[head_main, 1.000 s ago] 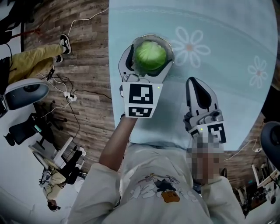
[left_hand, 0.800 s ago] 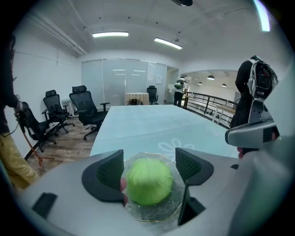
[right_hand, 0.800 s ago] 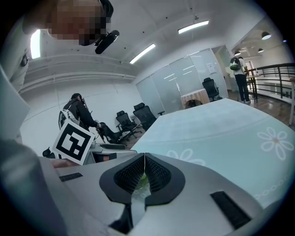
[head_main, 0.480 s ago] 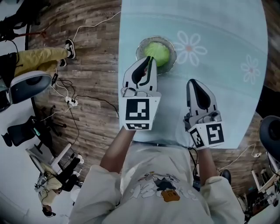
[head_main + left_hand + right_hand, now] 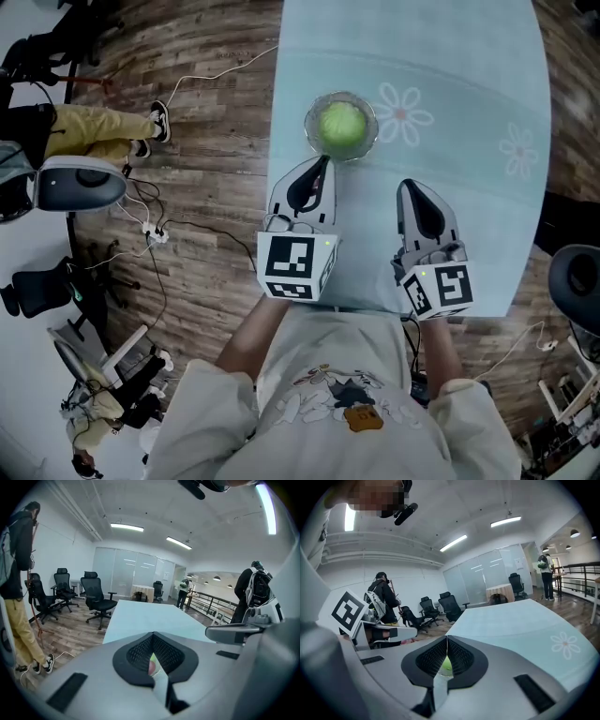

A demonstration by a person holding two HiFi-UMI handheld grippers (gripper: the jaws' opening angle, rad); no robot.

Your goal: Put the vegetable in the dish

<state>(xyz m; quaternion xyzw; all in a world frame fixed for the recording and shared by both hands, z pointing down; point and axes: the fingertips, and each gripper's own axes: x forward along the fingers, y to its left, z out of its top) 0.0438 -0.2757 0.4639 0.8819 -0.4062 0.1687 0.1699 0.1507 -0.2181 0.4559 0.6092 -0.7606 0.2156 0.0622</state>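
Note:
A round green cabbage (image 5: 342,124) lies in a clear glass dish (image 5: 310,132) near the left edge of the pale blue table (image 5: 469,66). My left gripper (image 5: 323,161) hovers just on the near side of the dish, apart from it. Its jaws have just been closing and now meet with nothing between them; in the left gripper view the left gripper (image 5: 153,633) has its tips touching. My right gripper (image 5: 410,185) hangs over the cloth to the right, shut and empty, and the right gripper (image 5: 446,638) shows its tips together in its own view.
The cloth carries white flower prints (image 5: 401,114). Left of the table is wooden floor with cables (image 5: 155,230), a seated person's legs in yellow trousers (image 5: 94,122) and office chairs (image 5: 96,595). People stand farther off in the room.
The left gripper, earlier open around the cabbage in the dish, has drawn back towards me, risen and shut. The cabbage stays in the dish. The right gripper has risen a little.

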